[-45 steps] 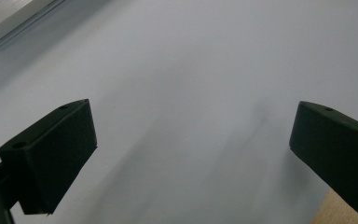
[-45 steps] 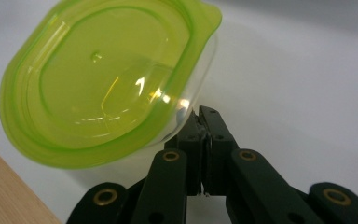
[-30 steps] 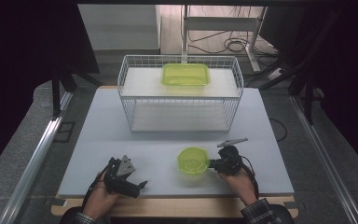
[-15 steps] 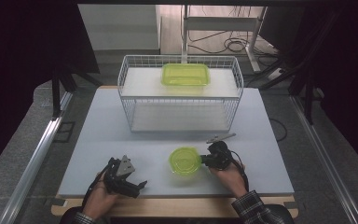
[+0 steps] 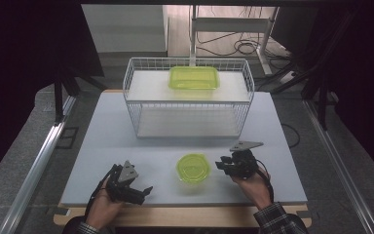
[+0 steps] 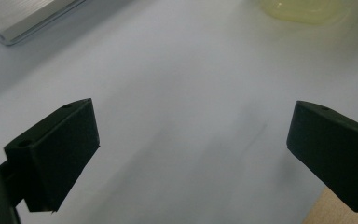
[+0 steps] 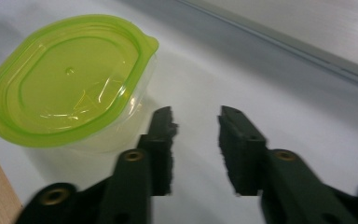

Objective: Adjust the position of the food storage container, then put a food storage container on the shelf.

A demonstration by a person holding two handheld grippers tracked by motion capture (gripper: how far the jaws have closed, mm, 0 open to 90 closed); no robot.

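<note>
A round clear container with a lime-green lid sits on the white table near its front edge. My right gripper is just to its right, pointing at it. Its jaws have just been opening and now stand apart with nothing between them, a short gap from the container's side. My left gripper rests at the front left with its jaws wide open over bare table. The container's pale edge shows far ahead of it.
A white wire rack stands across the middle of the table. A rectangular green-lidded container lies on its upper shelf. The wooden front edge of the table runs below both hands. A metal rail lies left of the table.
The round container slid a little to the left with the right gripper on it. That gripper has since let go, opened and drawn back to the right. The left gripper has not moved.
</note>
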